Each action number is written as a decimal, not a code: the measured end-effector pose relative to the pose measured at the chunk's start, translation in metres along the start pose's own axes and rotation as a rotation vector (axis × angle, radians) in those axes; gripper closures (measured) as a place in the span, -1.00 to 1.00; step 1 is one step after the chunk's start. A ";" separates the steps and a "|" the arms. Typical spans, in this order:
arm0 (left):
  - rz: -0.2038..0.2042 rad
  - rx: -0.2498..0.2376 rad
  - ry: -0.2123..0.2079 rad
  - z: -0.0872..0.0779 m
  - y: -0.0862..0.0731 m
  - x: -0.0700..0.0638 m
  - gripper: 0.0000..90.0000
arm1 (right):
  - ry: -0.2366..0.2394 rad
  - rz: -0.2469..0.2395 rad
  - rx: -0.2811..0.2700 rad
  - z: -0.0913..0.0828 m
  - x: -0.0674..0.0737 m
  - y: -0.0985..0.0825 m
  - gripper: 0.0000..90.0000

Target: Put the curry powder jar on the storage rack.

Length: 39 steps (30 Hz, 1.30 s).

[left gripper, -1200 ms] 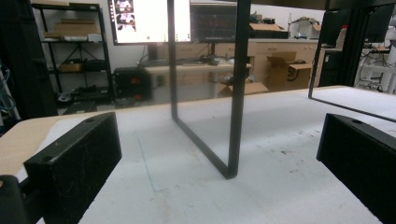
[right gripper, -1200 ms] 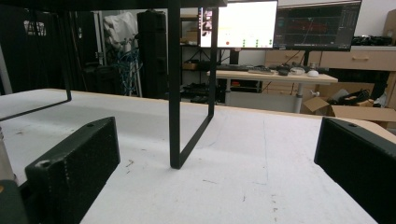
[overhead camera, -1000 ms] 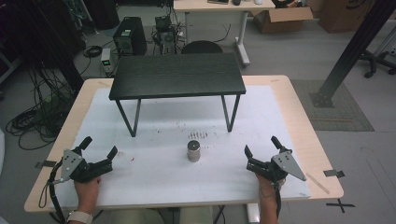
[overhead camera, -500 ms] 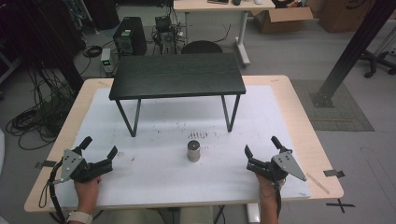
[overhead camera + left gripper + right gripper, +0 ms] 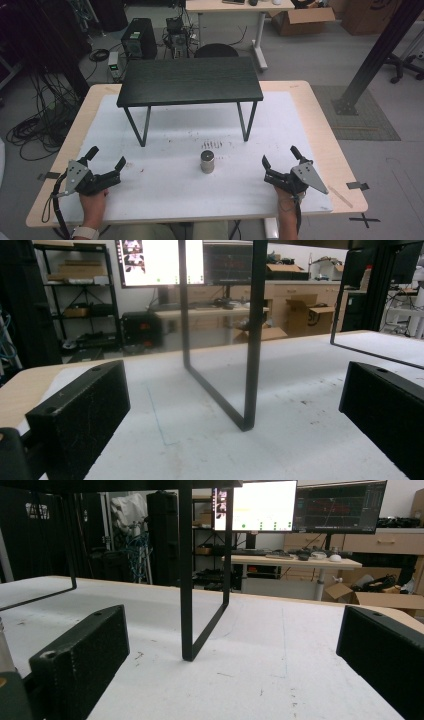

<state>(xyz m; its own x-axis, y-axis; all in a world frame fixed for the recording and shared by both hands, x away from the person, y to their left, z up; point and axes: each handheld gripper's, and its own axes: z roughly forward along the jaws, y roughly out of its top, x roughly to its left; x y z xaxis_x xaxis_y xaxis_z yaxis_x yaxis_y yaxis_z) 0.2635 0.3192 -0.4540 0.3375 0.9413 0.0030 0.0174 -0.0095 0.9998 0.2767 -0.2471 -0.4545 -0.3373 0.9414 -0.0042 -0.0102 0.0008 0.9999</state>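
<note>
While both hands rest near the front edge of the bench point(image 5: 320, 125), the left gripper point(image 5: 106, 161) sits at the front left with its jaws spread apart and nothing between them. The right gripper point(image 5: 281, 161) sits at the front right, likewise released and empty. A small metal cylinder point(image 5: 207, 161) stands upright on the white mat point(image 5: 165, 190), between the two grippers and well apart from each. Whether it is a container, and what it might hold, cannot be told. Behind it stands a black low table point(image 5: 190, 80) on thin legs. Compared with the earlier frames, neither gripper nor the cylinder has shifted.
</note>
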 end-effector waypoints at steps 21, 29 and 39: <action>0.000 0.000 0.000 0.000 0.000 0.000 -0.99 | 0.043 -0.014 -0.014 -0.001 0.008 0.017 -0.99; -0.001 -0.001 -0.001 0.000 0.000 0.000 -0.99 | 0.083 0.006 -0.006 0.002 0.016 0.030 -0.99; 0.000 -0.001 0.000 0.000 0.000 0.000 -0.99 | 0.143 0.001 0.001 0.007 0.029 0.042 -1.00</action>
<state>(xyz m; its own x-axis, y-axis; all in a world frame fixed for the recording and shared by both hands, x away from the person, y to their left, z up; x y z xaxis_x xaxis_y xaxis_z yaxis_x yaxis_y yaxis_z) 0.2635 0.3194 -0.4541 0.3379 0.9412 0.0030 0.0161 -0.0089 0.9998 0.2730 -0.2170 -0.4127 -0.4684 0.8835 -0.0041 -0.0090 -0.0001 1.0000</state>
